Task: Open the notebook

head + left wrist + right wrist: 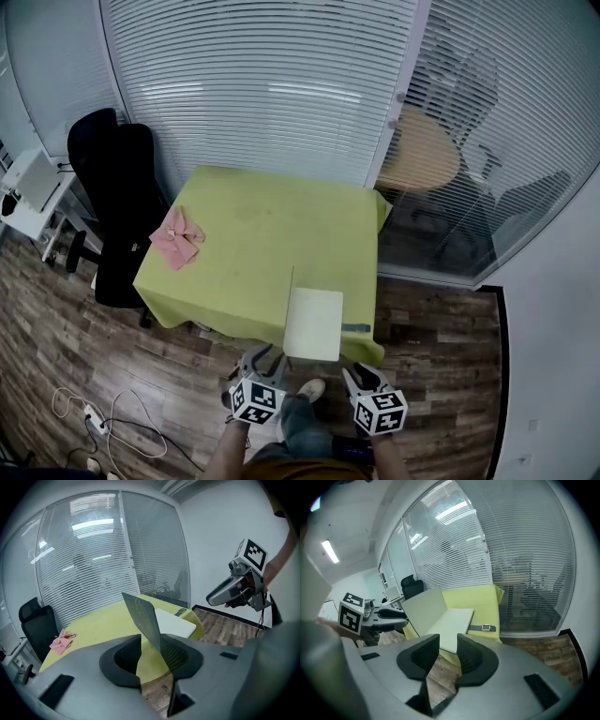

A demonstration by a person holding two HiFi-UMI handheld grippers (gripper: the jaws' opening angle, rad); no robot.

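Notebook (pixel 314 323) sits at the near edge of the table (pixel 262 234), on the yellow-green cloth, with its cover (pixel 142 616) up on end and the pale page lying flat. The left gripper (pixel 265 359) is right at that edge. Its jaws stand apart with the cover between them, close against one jaw, and green cloth shows through the gap on the other side, so there's no real pinch. The right gripper (pixel 361 375) hangs just off the table's near edge beside it, jaws parted and nothing between them, pointing at the open page. A dark strap with a buckle (pixel 356 328) lies just beside the notebook, towards the table's corner. Over at the far left corner there's a crumpled pink cloth (pixel 177 236), well away from the notebook, and a black office chair (pixel 117 187) stands behind it.
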